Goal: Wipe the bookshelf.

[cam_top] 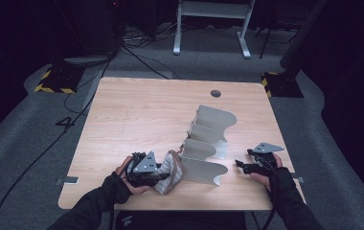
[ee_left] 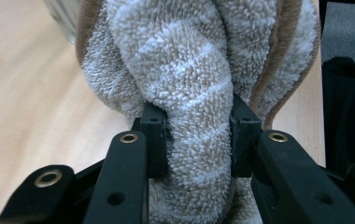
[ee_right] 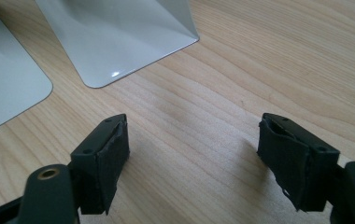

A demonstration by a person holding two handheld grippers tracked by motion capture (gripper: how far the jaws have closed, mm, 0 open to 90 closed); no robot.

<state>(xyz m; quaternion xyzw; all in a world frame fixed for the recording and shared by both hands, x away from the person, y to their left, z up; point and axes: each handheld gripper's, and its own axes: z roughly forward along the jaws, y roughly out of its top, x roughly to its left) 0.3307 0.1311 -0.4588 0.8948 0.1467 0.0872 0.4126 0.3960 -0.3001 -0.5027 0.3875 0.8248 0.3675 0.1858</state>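
Left gripper [ee_left: 198, 135] clamps the striped terry towel [ee_left: 199, 70] just beside the metal file rack [cam_top: 208, 143] (not yet slotted in); right gripper [ee_right: 194, 163] gapes empty at the rack's other side.

The room is dim around the lit pale wooden desk [cam_top: 137, 115]; the grey metal divider rack [ee_right: 115, 42] shows small glare and the close views are soft.

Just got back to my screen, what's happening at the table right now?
A person works with a gripper in each hand. The left gripper is clamped on a bunched beige-and-white striped towel, held beside the metal file rack on the wooden table. The right gripper sits open and empty on the rack's other side.
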